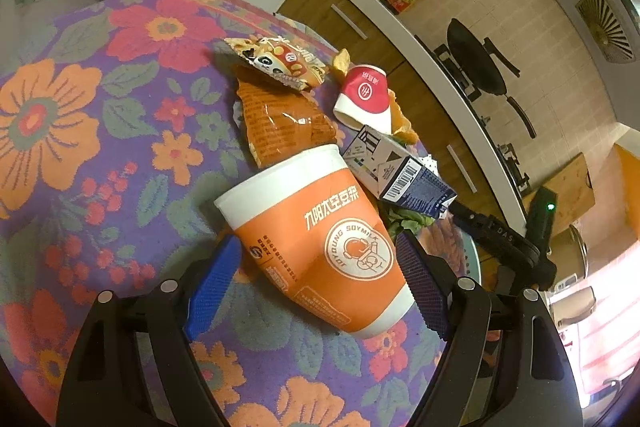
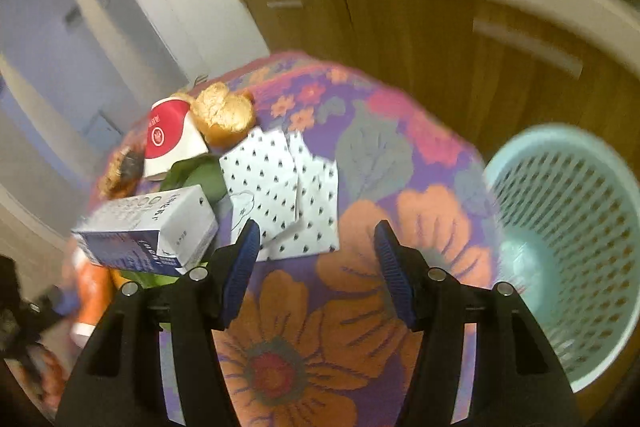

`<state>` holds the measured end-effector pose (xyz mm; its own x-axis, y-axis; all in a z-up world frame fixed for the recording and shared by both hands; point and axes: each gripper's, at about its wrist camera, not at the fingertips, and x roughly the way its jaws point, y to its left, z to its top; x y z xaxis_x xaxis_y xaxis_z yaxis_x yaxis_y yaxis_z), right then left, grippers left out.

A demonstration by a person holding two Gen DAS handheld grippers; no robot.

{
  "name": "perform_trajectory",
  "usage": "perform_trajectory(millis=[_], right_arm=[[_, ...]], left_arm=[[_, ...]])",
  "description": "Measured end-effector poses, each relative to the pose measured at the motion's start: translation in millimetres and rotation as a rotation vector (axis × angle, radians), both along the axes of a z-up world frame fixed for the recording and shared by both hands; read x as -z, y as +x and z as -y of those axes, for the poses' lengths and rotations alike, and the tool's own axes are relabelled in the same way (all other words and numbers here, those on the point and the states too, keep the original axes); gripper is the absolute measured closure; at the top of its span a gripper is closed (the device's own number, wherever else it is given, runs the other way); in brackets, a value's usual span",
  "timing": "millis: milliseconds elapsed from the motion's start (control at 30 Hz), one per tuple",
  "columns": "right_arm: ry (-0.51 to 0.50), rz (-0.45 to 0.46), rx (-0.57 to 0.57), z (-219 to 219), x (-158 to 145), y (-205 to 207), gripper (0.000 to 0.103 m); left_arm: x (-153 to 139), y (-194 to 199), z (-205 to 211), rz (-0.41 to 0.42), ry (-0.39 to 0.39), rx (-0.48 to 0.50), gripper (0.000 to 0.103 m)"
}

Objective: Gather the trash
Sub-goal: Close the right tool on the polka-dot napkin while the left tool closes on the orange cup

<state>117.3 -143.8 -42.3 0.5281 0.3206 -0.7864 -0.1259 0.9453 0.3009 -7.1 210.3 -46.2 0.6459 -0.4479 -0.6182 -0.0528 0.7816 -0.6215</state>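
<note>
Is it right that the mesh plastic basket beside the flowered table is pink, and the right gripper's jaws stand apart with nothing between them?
Not quite. The mesh plastic basket is pale turquoise, not pink, as the right wrist view shows. The rest holds: it stands beside the flowered table, and the right gripper has its jaws apart with nothing between them.

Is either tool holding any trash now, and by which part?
Left tool straddles the orange cup at mid-body; grip cannot be told. Right tool holds nothing.

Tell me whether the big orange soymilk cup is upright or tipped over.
Tipped over: the orange cup lies on its side on the floral cloth, open rim facing away.
</note>
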Motion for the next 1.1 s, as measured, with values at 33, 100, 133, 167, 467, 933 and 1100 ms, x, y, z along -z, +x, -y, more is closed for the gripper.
perform_trajectory(millis=[33,100,133,167,467,933,1100], right_arm=[[0.044,-0.007,0.008,4,2,2,0.047],[0.100,-0.031,0.001,6,2,7,0.047],[0.142,-0.051,-0.019,5,3,11,0.047],[0.173,-0.064,-0.039,2,4,14,0.047],[0.387,-0.107,-0.104,-10,11,32,0.073],[0.197,-0.010,-0.103,-39,6,28,0.096],[0.204,-0.008,-0.077,-33,5,27,0.099]], left_arm=[[0,0,0,0.001,-0.001,0.001,0.026],[0,0,1,0.001,0.001,0.006,0.026],[1,0,2,0.001,0.001,0.009,0.026],[1,0,3,0.002,0.001,0.011,0.026],[3,-1,2,0.012,-0.019,0.009,0.026],[11,7,4,0.041,-0.133,0.039,0.026],[6,11,2,0.089,-0.209,0.039,0.026]])
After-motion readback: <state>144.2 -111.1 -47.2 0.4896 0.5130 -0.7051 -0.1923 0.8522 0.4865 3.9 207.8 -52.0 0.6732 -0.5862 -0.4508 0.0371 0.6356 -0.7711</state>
